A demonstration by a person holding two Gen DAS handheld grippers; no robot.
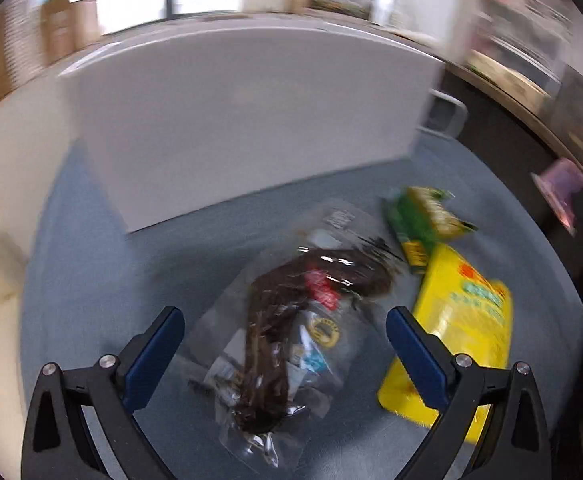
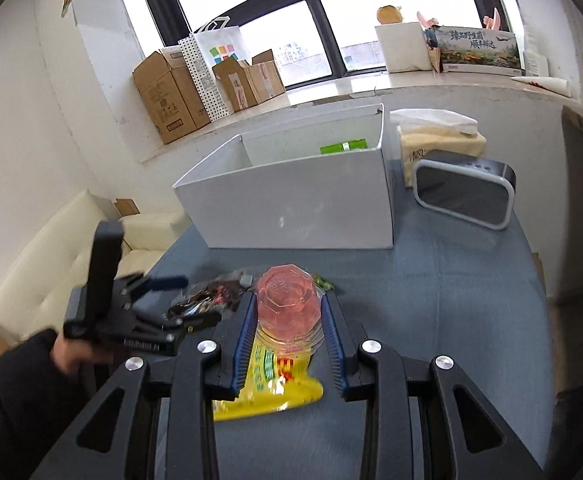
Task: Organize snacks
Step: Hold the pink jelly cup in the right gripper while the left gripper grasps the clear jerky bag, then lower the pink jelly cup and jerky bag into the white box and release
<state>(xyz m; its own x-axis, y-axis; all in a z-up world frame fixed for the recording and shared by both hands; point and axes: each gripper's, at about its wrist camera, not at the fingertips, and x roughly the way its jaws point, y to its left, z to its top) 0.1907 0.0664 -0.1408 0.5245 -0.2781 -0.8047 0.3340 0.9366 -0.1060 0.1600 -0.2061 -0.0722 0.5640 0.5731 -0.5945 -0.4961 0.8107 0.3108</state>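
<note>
My left gripper (image 1: pixel 284 314) hangs open over a clear bag of dark dried snack (image 1: pixel 287 320) lying on the blue-grey table, one finger on each side and not touching it. To its right lie a yellow bag (image 1: pixel 463 320) and a green-and-yellow packet (image 1: pixel 423 220). My right gripper (image 2: pixel 289 299) is shut on a clear pink faceted cup (image 2: pixel 285 308), held above the yellow bag (image 2: pixel 275 384). The open white box (image 2: pixel 303 208) stands behind, with a green packet (image 2: pixel 343 147) inside. In the right wrist view the left gripper (image 2: pixel 179 300) sits beside the clear bag (image 2: pixel 207 296).
A black speaker with a grey rim (image 2: pixel 463 196) and a tissue pack (image 2: pixel 439 136) stand right of the box. Cardboard boxes (image 2: pixel 179 92) line the windowsill. A cream sofa (image 2: pixel 51 248) lies beyond the table's left edge. A dark sleeve (image 2: pixel 15 384) holds the left gripper.
</note>
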